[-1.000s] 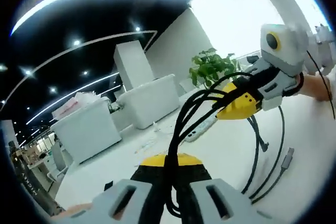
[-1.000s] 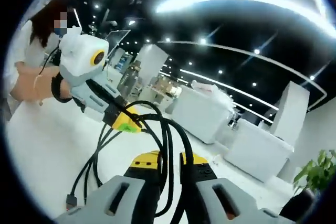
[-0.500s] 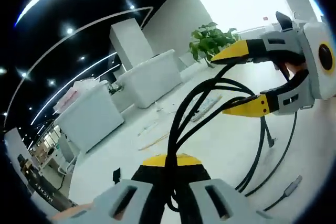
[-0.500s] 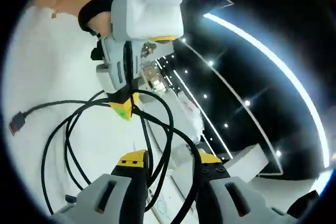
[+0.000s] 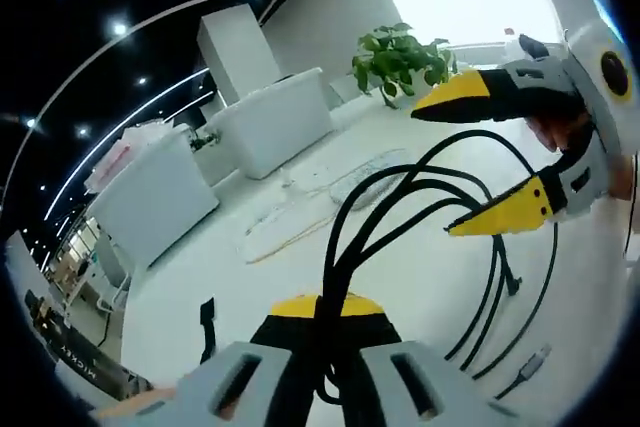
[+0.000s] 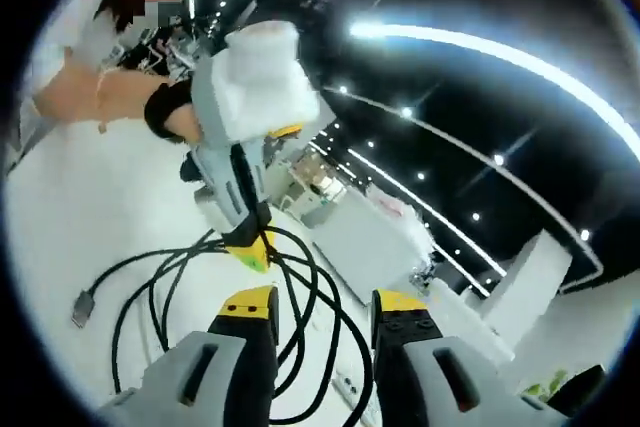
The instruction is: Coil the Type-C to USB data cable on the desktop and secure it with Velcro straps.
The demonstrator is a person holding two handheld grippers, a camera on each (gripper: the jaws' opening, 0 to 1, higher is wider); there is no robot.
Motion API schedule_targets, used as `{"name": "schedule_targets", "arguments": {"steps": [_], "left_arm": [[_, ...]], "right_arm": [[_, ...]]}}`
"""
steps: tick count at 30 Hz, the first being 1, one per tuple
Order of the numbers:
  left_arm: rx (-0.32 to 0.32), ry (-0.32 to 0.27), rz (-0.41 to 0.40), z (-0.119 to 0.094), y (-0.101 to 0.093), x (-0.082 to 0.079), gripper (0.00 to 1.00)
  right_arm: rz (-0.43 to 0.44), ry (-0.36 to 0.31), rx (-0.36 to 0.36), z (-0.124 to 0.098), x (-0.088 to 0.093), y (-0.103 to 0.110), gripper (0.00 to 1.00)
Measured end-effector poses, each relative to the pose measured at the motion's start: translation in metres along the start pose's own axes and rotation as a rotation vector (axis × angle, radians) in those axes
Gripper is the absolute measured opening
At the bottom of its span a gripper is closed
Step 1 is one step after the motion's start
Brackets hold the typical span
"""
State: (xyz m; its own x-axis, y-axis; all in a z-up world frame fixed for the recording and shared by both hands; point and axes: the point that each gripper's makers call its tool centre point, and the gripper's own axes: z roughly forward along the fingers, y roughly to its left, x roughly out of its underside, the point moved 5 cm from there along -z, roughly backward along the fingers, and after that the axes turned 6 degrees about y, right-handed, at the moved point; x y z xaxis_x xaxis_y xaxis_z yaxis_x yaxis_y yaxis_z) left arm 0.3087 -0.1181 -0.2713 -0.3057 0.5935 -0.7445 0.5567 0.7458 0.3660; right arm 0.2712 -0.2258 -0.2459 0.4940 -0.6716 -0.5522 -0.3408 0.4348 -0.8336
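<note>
Holding the cable (image 5: pixel 400 217) loops tight above the desk (image 5: pixel 250 287), the left gripper (image 5: pixel 322 332) was the only grip. The right gripper (image 6: pixel 325 312) stood wide open, so the coil could spring apart.

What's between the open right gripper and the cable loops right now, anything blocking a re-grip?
Nothing visible. The right gripper stands open with the black cable loops passing between its yellow jaw tips; no other object sits between them. The left gripper is shut on the cable bundle, well below that spot. The white desktop under the loops shows just the cable's hanging ends.
</note>
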Motion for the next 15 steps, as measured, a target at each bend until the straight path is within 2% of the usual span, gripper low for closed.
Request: {"name": "schedule_targets", "arguments": {"steps": [1, 2, 5, 7, 13, 15], "left_arm": [[0.002, 0.007, -0.002, 0.000, -0.001, 0.000, 0.04], [0.008, 0.020, -0.007, -0.001, -0.002, 0.000, 0.04], [0.029, 0.031, -0.011, -0.004, -0.008, 0.002, 0.04], [0.065, 0.032, -0.025, -0.007, -0.014, 0.003, 0.04], [0.100, 0.043, -0.023, -0.015, -0.021, 0.007, 0.05], [0.141, 0.039, -0.023, -0.019, -0.024, 0.009, 0.05]], "right_arm": [[-0.069, 0.024, 0.008, 0.003, 0.000, 0.007, 0.33], [-0.096, 0.053, 0.014, 0.005, 0.004, 0.011, 0.31], [-0.222, 0.114, 0.077, 0.010, 0.016, 0.012, 0.26], [-0.213, 0.122, 0.066, 0.012, 0.020, 0.016, 0.23], [-0.250, 0.173, 0.071, 0.018, 0.026, 0.018, 0.14], [-0.236, 0.182, 0.065, 0.020, 0.028, 0.017, 0.13]]}}
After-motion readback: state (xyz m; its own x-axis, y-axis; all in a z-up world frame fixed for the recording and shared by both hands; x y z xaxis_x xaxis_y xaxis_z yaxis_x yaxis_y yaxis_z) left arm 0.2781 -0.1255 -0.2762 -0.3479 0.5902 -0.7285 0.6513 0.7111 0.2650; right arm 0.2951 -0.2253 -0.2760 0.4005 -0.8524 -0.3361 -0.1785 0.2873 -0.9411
